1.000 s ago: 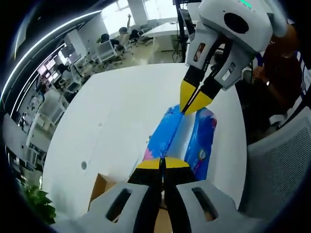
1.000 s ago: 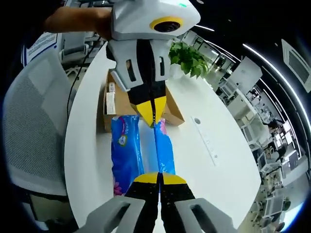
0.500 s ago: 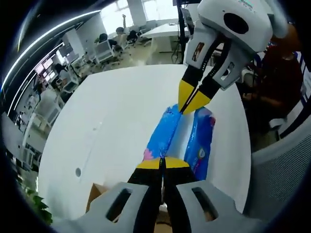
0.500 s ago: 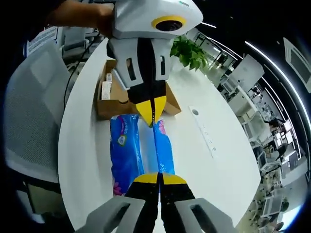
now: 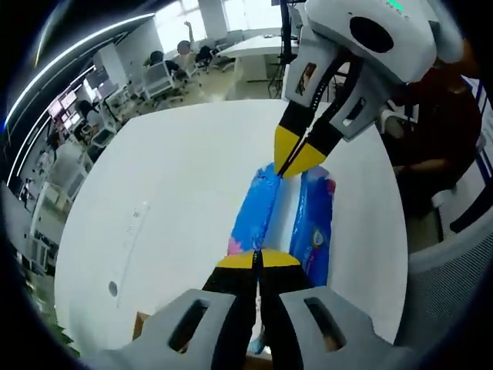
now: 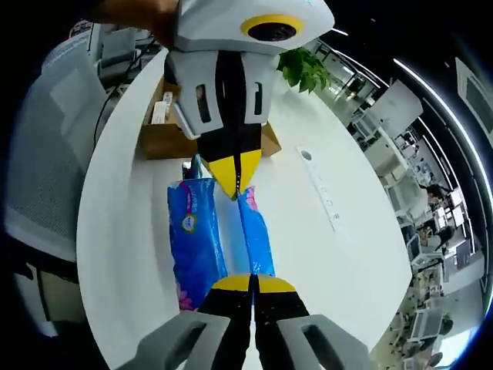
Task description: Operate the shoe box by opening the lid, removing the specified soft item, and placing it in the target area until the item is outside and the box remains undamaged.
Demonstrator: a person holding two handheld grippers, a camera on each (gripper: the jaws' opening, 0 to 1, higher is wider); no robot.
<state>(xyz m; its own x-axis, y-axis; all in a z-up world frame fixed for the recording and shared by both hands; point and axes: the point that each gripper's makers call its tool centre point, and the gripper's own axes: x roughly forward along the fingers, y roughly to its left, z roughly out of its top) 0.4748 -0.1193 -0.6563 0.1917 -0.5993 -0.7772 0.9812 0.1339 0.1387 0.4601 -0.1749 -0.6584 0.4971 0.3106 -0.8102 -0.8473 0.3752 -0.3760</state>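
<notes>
A soft blue plastic pack [image 5: 264, 210] with a white middle band hangs stretched between both grippers above the white table [image 5: 177, 177]. My left gripper [image 5: 259, 259] is shut on its near end. The right gripper [image 5: 284, 171] comes in from the top right and is shut on the far end. In the right gripper view, my right gripper [image 6: 252, 282] pinches the blue pack [image 6: 194, 243] at the bottom, and the left gripper [image 6: 235, 190] pinches it from above. The brown cardboard shoe box [image 6: 158, 139] lies behind the left gripper, clear of the pack.
The round white table [image 6: 339, 254] has a small cable port [image 6: 306, 155] near its middle. A grey mesh chair [image 6: 46, 162] stands beside the table. A green plant [image 6: 304, 68] sits past the box. A seated person [image 5: 435, 116] is at the table's far side.
Both grippers have carried the blue pack away from the shoe box. The box has slid out of the left gripper view and further back in the right gripper view.
</notes>
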